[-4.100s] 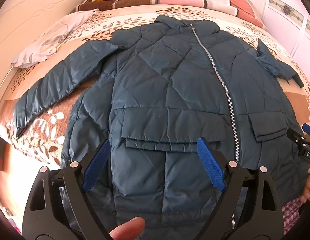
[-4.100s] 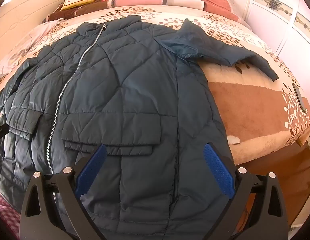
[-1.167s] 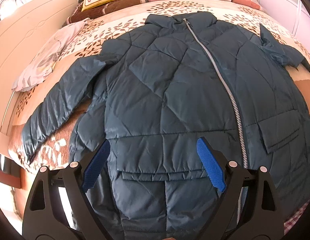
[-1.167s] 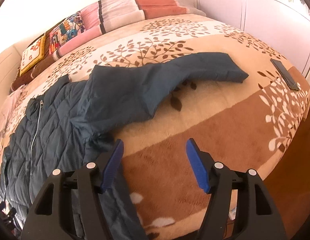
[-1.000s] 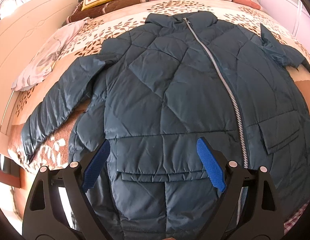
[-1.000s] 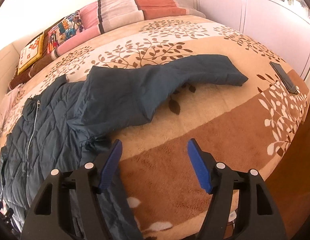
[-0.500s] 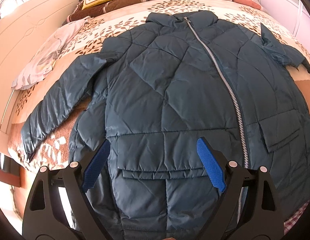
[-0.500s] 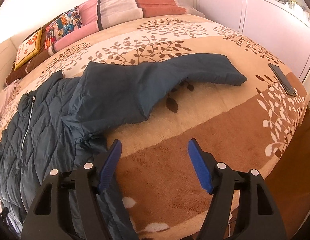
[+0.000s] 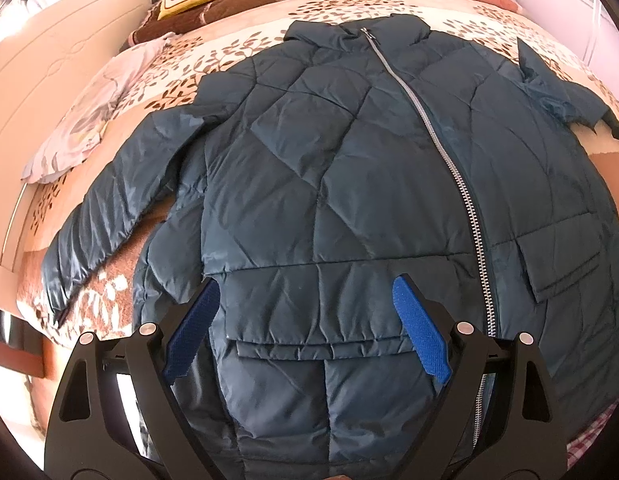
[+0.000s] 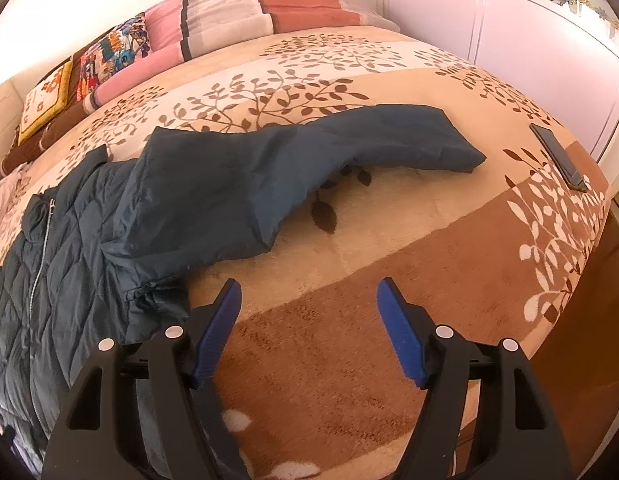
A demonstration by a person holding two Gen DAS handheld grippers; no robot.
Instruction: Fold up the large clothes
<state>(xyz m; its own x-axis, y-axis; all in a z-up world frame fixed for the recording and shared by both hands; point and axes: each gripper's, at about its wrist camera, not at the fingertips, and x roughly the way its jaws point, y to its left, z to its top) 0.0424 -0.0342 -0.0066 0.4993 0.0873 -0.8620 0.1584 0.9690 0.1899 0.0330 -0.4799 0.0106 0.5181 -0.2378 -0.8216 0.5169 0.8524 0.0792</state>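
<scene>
On the bed (image 10: 409,248), spread over a leaf-patterned blanket (image 10: 349,60), a dark teal quilted jacket (image 9: 329,168) lies front up, zipped, collar toward the pillows (image 10: 237,8). Left gripper (image 9: 305,320) hangs over the lower front of the jacket, its blue pads spread wide on either side of a flap pocket (image 9: 317,312); nothing is clamped between them, and whether the pads touch the fabric cannot be told. Right gripper (image 10: 309,320) is likewise spread apart and empty, poised over bare brown blanket just beside the jacket's side edge, which lies next to its left-hand pad. One jacket sleeve (image 10: 389,144) stretches out across the blanket beyond that gripper, apart from it. A dark phone-like slab (image 10: 557,156) rests near the bed's far corner. A pale cloth (image 9: 81,120) lies beside the other sleeve (image 9: 109,208).
</scene>
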